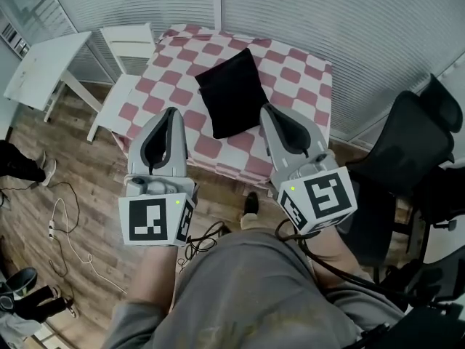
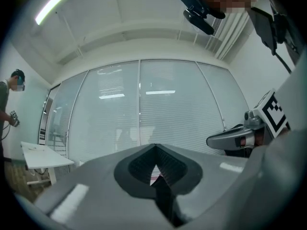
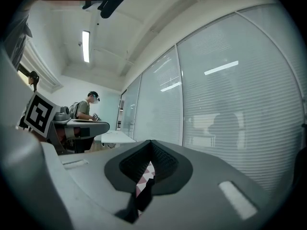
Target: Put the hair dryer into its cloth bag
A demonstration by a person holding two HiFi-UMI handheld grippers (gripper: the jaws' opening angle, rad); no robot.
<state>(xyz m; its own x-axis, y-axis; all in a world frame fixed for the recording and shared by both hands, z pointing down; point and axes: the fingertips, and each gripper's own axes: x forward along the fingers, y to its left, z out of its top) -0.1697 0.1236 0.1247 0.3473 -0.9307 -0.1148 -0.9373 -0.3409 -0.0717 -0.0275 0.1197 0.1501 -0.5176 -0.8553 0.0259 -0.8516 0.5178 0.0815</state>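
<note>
The counter (image 1: 309,75) wears a pink-and-white checked cloth and stands against a glass wall (image 1: 305,13) hung with pale blinds; the floor (image 1: 87,173) is wood plank, with white cables (image 1: 69,231) trailing across it; a white side table (image 1: 40,67) and a white chair (image 1: 125,64) stand to the counter's left, a black office chair (image 1: 410,144) to its right; a strip light (image 2: 53,5) runs along the white ceiling, and a person (image 3: 88,107) stands at a far desk. The black cloth bag (image 1: 232,93) lies near the middle of the counter, slightly askew; the hair dryer itself cannot be made out. The left hand-held gripper (image 1: 171,112) and the right hand-held gripper (image 1: 267,109) are held above the counter's near edge, either side of the bag and clear of it; each has its jaws closed tip to tip with nothing between them. The only print that shows is the black-and-white square marker (image 1: 154,221) on each cube.
</note>
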